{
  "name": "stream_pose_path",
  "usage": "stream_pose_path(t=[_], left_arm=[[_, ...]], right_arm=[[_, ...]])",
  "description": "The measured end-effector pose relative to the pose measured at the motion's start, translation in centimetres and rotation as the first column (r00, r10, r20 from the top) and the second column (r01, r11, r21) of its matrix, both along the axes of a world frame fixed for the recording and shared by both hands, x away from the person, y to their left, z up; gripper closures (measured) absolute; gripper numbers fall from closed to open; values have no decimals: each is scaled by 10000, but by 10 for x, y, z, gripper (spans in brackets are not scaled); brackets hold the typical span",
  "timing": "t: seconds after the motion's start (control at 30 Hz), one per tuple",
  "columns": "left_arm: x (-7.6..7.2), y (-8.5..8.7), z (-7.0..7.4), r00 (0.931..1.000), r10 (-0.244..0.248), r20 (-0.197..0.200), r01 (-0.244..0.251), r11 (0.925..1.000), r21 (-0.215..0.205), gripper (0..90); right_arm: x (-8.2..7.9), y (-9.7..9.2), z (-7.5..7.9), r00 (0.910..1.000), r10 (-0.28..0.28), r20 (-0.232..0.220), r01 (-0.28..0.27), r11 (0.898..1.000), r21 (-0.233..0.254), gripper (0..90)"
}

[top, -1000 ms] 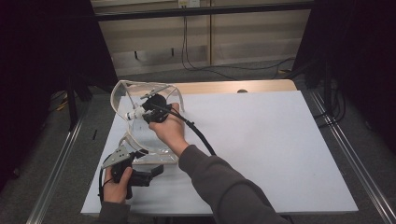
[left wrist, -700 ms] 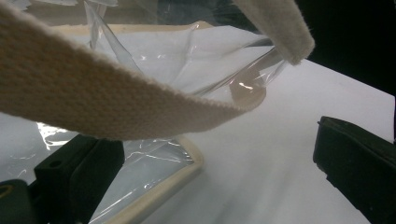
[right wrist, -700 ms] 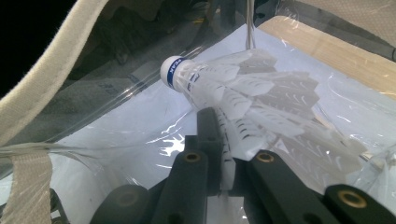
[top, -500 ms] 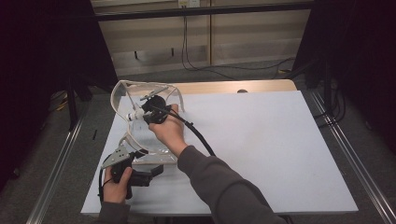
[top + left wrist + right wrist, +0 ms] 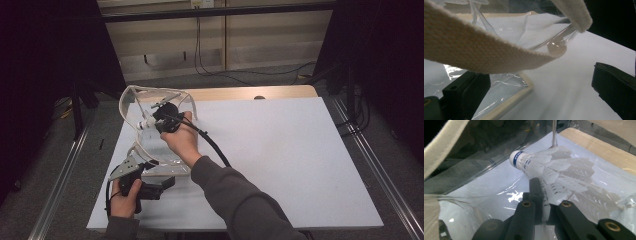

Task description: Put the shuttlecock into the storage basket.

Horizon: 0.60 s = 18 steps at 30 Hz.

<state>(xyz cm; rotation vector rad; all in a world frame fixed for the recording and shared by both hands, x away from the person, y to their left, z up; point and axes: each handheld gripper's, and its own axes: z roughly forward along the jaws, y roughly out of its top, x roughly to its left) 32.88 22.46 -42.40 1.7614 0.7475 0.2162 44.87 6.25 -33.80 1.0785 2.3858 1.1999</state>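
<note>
shuttlecock going into clear bag, near left corner of desk

right gripper (image 5: 156, 120) clamped on a white feather shuttlecock (image 5: 549, 173). in the right gripper view the jaws are pinched together on the feather skirt, a few feathers squeezed between the pads; cork head with its blue band points forward, clear of the jaws. gripper reaches in through the bag's mouth, so the shuttlecock sits inside the clear plastic bag (image 5: 150, 102), held above the bag's lower wall, not resting on it as far as i can tell. judgement: gripped by the skirt so the cork leads and the load can be let go deep in the bag.

left gripper (image 5: 150, 186) lies low by the near left corner of the desk (image 5: 300, 150), just beside the bag's near edge. in the left gripper view its two jaws stand well apart, nothing pinched. the bag's cream webbing strap (image 5: 481, 50) arcs across above them, and one jaw is against the bag's cream-trimmed edge (image 5: 511, 100); touching or only very near, cannot tell. judgement: it is parked there to steady the bag or keep its mouth propped while the other hand works inside.

bag stands puffed open along the left edge of the desk, toward the far left corner. rest of the desk bare.
</note>
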Motion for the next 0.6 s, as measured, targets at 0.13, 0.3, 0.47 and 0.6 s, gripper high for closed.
stream_pose_path(t=[0.13, 0.3, 0.47, 0.6], left_arm=[[0, 0, 0, 10000, -38, -2, 38, 10000, 39, 21], [0, 0, 0, 10000, -12, 4, 12, 10000, 10, 21], [0, 0, 0, 10000, -51, 13, 51, 10000, 43, 21], [0, 0, 0, 10000, -36, 12, 36, 10000, 39, 21]], right_arm=[[1, -4, 0, 10000, -91, 20, 91, 10000, 1, 884], [2, -4, -1, 10000, -51, 64, 52, 10000, -70, 883], [1, -3, -2, 10000, -22, 46, 23, 9998, -184, 881], [1, -3, -3, 9998, -32, 171, 39, 9991, -420, 880]])
